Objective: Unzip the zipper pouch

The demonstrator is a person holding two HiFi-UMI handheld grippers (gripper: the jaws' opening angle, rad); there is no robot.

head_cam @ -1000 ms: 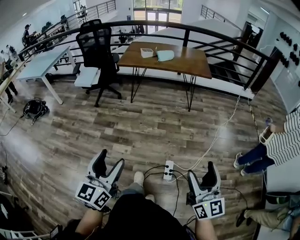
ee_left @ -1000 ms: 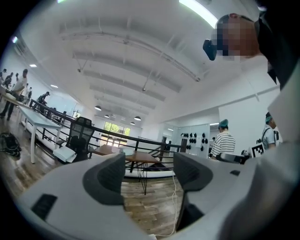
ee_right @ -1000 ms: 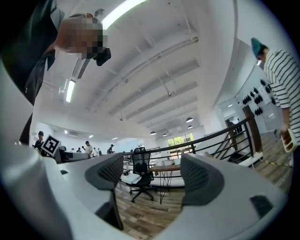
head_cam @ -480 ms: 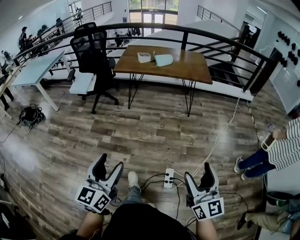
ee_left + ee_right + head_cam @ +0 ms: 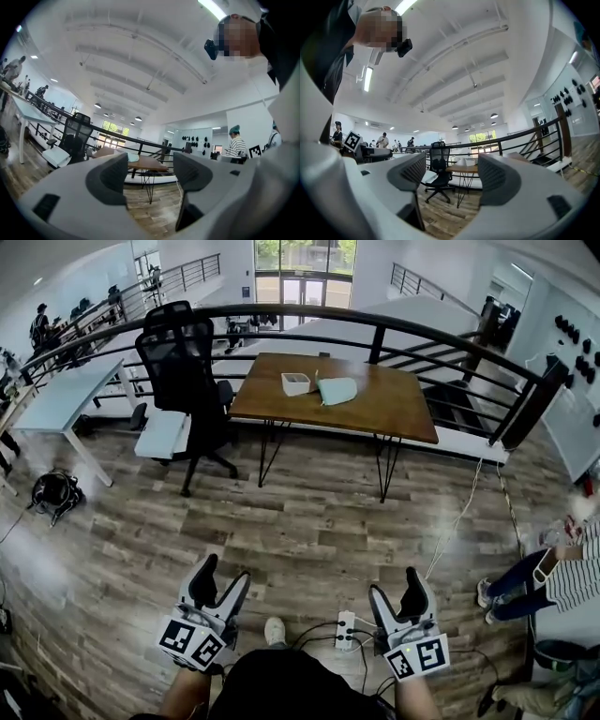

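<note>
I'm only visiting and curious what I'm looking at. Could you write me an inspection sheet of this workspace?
Surface: wooden table, far across the floor from the person.
Job's things: teal pouch lying on the table, untouched; zipper too small to tell.
Clutter: white box beside the pouch.
Grippers: left claw open, empty; right claw open and closing, nothing between; both held low.
Cables: power strip on the floor, white cable running off right.
Surroundings: black office chair, curved railing, backpack, seated person in striped shirt.
</note>
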